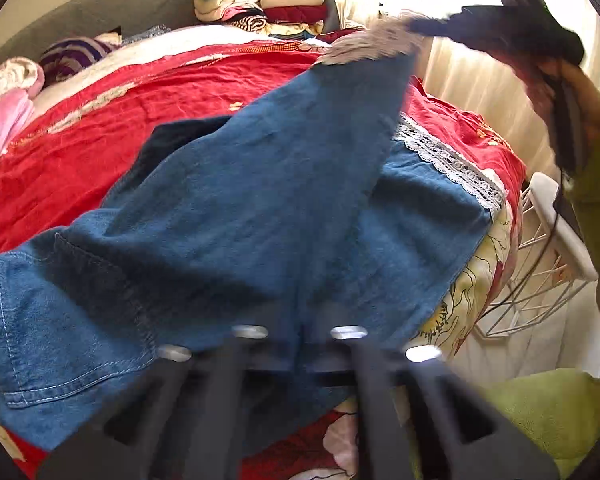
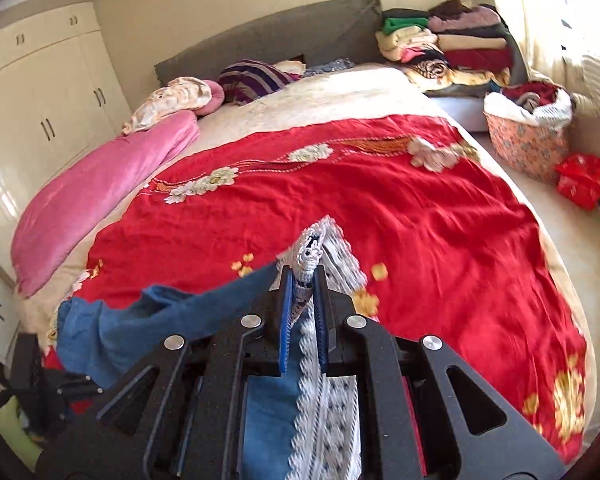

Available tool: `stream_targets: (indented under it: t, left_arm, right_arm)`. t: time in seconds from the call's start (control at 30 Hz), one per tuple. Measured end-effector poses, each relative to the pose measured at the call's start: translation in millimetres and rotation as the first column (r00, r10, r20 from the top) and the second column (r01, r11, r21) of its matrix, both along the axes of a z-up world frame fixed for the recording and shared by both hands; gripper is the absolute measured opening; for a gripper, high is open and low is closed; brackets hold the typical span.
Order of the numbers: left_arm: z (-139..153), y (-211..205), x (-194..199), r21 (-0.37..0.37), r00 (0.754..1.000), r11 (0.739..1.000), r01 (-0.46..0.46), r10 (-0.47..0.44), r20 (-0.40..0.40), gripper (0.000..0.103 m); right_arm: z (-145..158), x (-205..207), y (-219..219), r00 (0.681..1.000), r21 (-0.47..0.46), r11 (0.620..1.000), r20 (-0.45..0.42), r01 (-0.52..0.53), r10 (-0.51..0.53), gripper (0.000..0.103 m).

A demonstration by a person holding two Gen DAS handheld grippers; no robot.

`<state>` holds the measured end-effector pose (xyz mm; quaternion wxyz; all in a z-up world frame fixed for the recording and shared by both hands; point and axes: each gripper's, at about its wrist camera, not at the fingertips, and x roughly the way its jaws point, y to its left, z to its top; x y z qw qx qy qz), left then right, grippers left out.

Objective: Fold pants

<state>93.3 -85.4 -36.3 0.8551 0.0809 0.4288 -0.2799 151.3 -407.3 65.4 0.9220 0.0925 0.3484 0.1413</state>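
Right hand-held gripper (image 2: 303, 300): jaws pressed together on the white lace hem (image 2: 310, 256) of the blue denim pants (image 2: 148, 320), lifting that leg end above the bed. Left hand-held gripper (image 1: 302, 344): blurred in its own view, jaws pressed together at 6 o'clock with denim bunched at the tips; whether cloth is pinched cannot be told. Pants: spread over the red floral bedspread (image 2: 420, 208) near the foot of the bed, one leg rising toward 1 o'clock in the left view, a second lace cuff (image 1: 448, 156) lying flat at 3 o'clock. Pink quilt (image 2: 100, 184) at 9 o'clock; folded clothes stack (image 2: 452, 40) at 1 o'clock; laundry basket (image 2: 528, 140) at 2 o'clock.
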Motion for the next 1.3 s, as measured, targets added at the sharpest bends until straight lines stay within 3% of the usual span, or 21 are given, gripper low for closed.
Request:
stream_targets:
  t: [0.27, 0.5, 0.7, 0.97, 1.03, 1.1, 1.17, 1.23, 1.3]
  left_arm:
    - [18, 16, -22, -0.004, 0.999, 1.0, 0.018, -0.017, 0.049, 0.002]
    - [8, 22, -32, 0.022, 1.0, 1.0, 0.001, -0.002, 0.031, 0.002]
    - [-2, 25, -29, 0.014, 1.0, 1.0, -0.01, 0.011, -0.02, 0.002]
    - [-7, 27, -30, 0.004, 0.999, 1.0, -0.011, 0.011, -0.04, 0.006]
    - [-5, 28, -32, -0.01, 0.999, 1.0, -0.007, 0.006, -0.049, 0.014]
    - [0, 34, -37, -0.037, 0.998, 0.999, -0.008, 0.006, -0.067, 0.033]
    - [14, 44, -47, -0.081, 0.999, 0.997, -0.015, 0.011, -0.051, 0.052]
    - [29, 56, -54, -0.11, 0.999, 0.993, -0.039, 0.038, -0.015, 0.055]
    - [47, 73, -57, -0.124, 0.994, 0.988, -0.096, 0.102, 0.044, 0.065]
  right_arm:
    - [-37, -61, -26, 0.992, 0.06, 0.997, -0.123, 0.038, -0.03, 0.005]
    - [-68, -103, -23, 0.972, 0.066, 0.997, -0.234, 0.036, -0.02, 0.005]
    - [-98, -115, -25, 0.95, 0.048, 0.997, -0.309, 0.056, -0.038, 0.005]
    - [-104, -117, -27, 0.942, 0.03, 0.998, -0.332, 0.056, -0.043, 0.005]
    - [-106, -117, -28, 0.938, 0.04, 0.997, -0.345, 0.059, -0.041, 0.006]
    - [-99, -120, -34, 0.937, 0.048, 0.997, -0.346, 0.068, -0.047, 0.009]
    - [-83, -123, -39, 0.954, -0.005, 0.997, -0.291, 0.078, -0.076, 0.012]
    - [-62, -127, -27, 0.982, -0.091, 0.996, -0.191, -0.002, -0.015, 0.02]
    - [-53, -131, 8, 0.985, -0.196, 0.97, -0.123, -0.142, 0.12, 0.022]
